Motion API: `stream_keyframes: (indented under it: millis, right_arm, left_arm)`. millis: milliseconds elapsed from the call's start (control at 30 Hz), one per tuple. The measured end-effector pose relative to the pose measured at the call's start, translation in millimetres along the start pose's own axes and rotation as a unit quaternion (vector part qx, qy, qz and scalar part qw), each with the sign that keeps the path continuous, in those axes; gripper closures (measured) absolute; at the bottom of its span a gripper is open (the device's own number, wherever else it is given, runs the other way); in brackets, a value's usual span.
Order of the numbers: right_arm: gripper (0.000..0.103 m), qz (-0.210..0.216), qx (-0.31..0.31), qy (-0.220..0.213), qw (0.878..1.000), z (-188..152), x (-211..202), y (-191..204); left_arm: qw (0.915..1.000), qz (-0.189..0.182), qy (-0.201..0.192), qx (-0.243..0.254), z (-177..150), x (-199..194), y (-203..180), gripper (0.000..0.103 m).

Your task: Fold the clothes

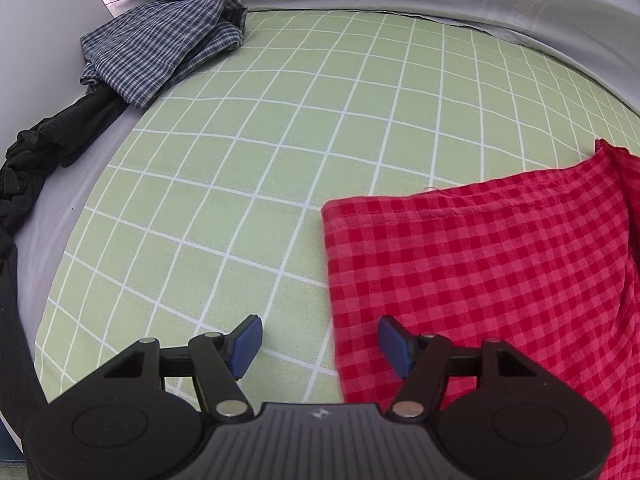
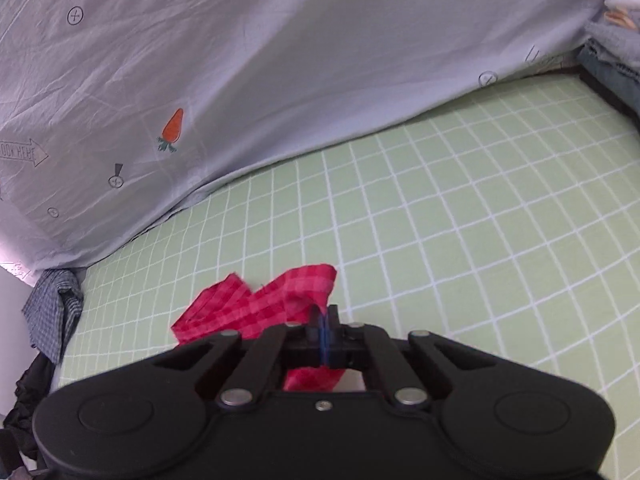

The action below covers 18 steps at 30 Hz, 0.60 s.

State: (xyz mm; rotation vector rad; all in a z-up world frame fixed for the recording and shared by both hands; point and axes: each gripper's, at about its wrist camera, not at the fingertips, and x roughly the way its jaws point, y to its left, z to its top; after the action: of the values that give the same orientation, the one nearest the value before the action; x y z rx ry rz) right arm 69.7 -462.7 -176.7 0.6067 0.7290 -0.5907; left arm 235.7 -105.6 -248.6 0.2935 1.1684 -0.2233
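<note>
Midway, it seemed: right gripper (image 2: 324, 326) was clamped on a bunched corner of the red cloth (image 1: 480, 272), while left gripper (image 1: 320, 344) hung spread and empty, its right pad over the cloth's near edge; next, probably, pinch that edge.

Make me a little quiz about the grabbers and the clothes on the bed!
1. True or false: the left gripper is open.
2. What is the right gripper pinching? A) the red cloth B) the blue shirt C) the black garment
3. Fill in: the blue shirt lies at the far ____ corner of the green sheet in the left wrist view.

Key: 1 true; 2 A; 3 left.
</note>
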Motion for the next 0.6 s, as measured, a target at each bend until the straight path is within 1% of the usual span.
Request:
stream_keyframes:
  millis: [67,133,167,200,233,300,367,400,433,467,600]
  right_arm:
    - [0.102,-0.06,-0.017,-0.044,0.997,14,-2,-10]
    - [0.096,-0.105,-0.03,-0.06,0.992,22,0,-19]
    - [0.095,-0.116,-0.032,-0.06,0.991,22,1,-22]
    - [0.091,-0.12,-0.031,-0.057,0.991,21,1,-27]
    - [0.081,-0.121,-0.029,-0.054,0.991,20,2,-31]
    - [0.071,-0.116,-0.02,-0.038,0.992,9,4,-38]
    - [0.071,-0.12,-0.02,-0.017,0.992,-5,9,-43]
    - [0.071,-0.123,-0.019,-0.009,0.992,-11,10,-46]
    - [0.071,-0.125,-0.016,0.0,0.992,-19,12,-48]
    - [0.071,-0.125,-0.012,0.008,0.992,-26,12,-50]
    - [0.071,-0.122,0.0,0.027,0.992,-47,12,-55]
  left_arm:
    - [1.0,0.004,-0.004,-0.001,2,0,1,0.037]
    - [0.9999,0.005,-0.01,-0.002,3,-1,2,0.039]
    - [0.9999,0.005,-0.014,-0.003,3,-2,2,0.041]
    - [0.9998,0.006,-0.018,-0.003,4,-2,3,0.044]
    - [0.9998,0.004,-0.02,-0.004,5,-2,4,0.051]
    - [0.9997,0.001,-0.025,-0.005,7,-2,5,0.06]
    - [0.9996,-0.011,-0.024,-0.011,9,-1,8,0.083]
    - [0.9995,-0.011,-0.027,-0.014,10,-1,8,0.087]
    - [0.9993,-0.01,-0.03,-0.018,10,-1,8,0.096]
    - [0.9992,-0.01,-0.033,-0.022,11,-1,9,0.101]
    - [0.9983,-0.009,-0.044,-0.037,14,-1,10,0.103]
